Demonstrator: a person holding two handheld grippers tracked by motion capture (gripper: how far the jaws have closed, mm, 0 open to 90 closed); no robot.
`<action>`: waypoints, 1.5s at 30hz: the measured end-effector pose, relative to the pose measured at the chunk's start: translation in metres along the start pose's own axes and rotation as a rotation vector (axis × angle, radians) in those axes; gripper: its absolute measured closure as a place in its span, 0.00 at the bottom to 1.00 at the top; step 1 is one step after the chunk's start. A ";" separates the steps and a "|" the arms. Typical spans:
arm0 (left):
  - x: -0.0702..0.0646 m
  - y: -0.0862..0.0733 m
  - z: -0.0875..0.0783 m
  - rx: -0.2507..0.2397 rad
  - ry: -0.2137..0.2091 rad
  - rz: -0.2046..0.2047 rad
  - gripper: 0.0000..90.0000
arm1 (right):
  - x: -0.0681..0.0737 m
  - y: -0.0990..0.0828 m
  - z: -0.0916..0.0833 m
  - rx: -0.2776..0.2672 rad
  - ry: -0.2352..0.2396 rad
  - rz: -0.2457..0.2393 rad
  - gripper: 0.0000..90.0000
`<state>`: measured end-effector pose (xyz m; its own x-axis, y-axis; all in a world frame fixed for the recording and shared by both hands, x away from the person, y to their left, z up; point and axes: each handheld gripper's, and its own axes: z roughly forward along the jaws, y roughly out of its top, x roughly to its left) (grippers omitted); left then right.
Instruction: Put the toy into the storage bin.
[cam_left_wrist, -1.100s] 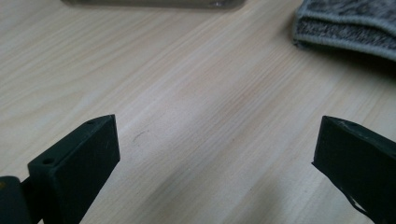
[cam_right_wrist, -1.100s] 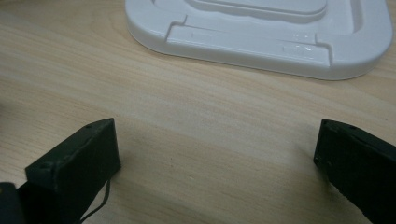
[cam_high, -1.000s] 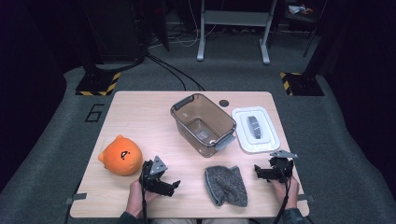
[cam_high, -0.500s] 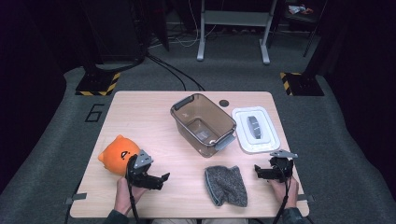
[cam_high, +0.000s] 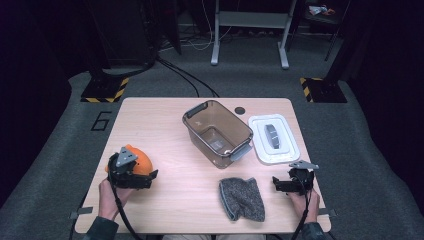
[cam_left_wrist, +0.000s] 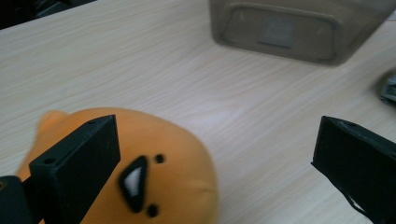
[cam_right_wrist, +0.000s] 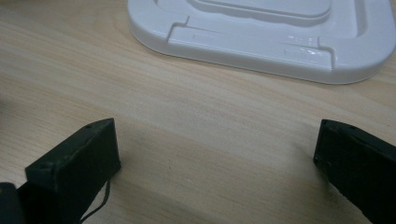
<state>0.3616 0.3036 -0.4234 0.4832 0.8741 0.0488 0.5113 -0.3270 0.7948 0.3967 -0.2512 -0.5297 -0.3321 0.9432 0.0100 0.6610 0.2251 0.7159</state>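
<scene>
The orange plush toy (cam_left_wrist: 140, 182) with a small black-and-white face lies under the left gripper (cam_high: 131, 171), partly between its spread jaws: the jaw on the left of the left gripper view overlaps the toy, while the other stands over bare wooden table (cam_left_wrist: 196, 93), and nothing is clamped. Ahead of that gripper sits a clear brown plastic bin (cam_high: 218, 131). The right gripper (cam_high: 292, 182) rests on the table with its jaws wide apart and nothing between them, a white lid (cam_right_wrist: 261, 32) just ahead and a grey knitted cloth (cam_high: 241, 198) beside it, toward the left gripper.
</scene>
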 end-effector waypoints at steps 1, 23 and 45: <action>0.004 0.000 -0.001 0.007 0.004 -0.005 0.01 | 0.000 0.000 0.000 0.000 0.000 -0.001 0.00; 0.047 -0.026 0.018 0.136 0.022 -0.086 0.07 | 0.000 0.000 0.000 0.001 0.001 0.002 0.00; 0.028 -0.032 0.035 0.178 0.099 -0.027 0.68 | 0.000 0.000 0.000 0.001 -0.002 -0.002 0.00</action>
<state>0.3840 0.3259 -0.4687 0.4002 0.9115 0.0956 0.6446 -0.3540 0.6776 0.3972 -0.2515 -0.5297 -0.3321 0.9432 0.0075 0.6608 0.2270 0.7154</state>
